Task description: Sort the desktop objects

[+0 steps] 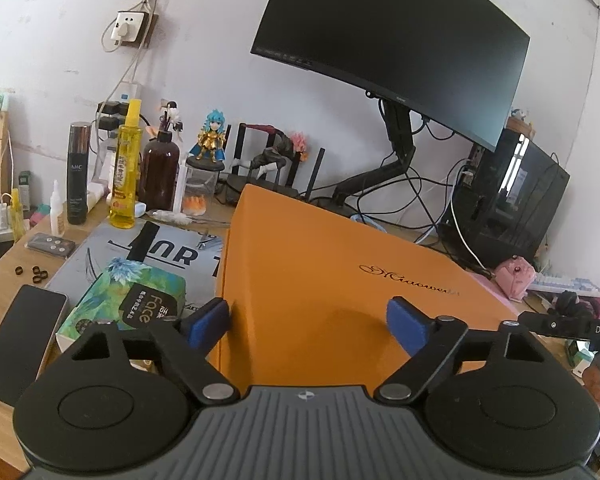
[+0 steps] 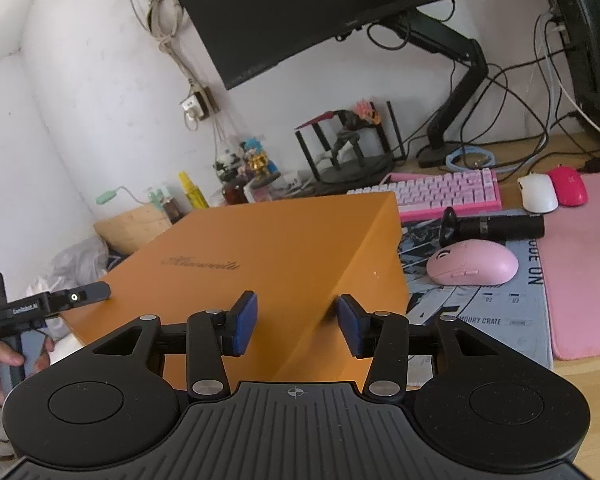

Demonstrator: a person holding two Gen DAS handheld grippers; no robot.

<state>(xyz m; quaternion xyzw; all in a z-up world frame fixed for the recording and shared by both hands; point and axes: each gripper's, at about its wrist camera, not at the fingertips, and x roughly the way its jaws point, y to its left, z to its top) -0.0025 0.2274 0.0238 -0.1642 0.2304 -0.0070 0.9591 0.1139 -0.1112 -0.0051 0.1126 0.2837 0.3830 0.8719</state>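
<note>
A large orange box (image 1: 340,280) with cursive gold lettering stands on the desk in front of both grippers; it also shows in the right wrist view (image 2: 260,264). My left gripper (image 1: 308,322) is open, its blue pads over the box's near left corner, not gripping it. My right gripper (image 2: 296,326) is open over the box's near right corner and holds nothing. The left gripper's finger (image 2: 84,294) shows at the box's left edge in the right wrist view.
Left of the box lie a green tissue pack (image 1: 128,300), a phone (image 1: 20,332), a remote (image 1: 51,245), and bottles (image 1: 126,176) and figurines (image 1: 210,138). Right of it are a pink mouse (image 2: 472,262), a black flashlight (image 2: 496,227), a pink keyboard (image 2: 444,192), two more mice (image 2: 538,192) and a pink mat (image 2: 584,264). A monitor (image 1: 392,40) hangs above.
</note>
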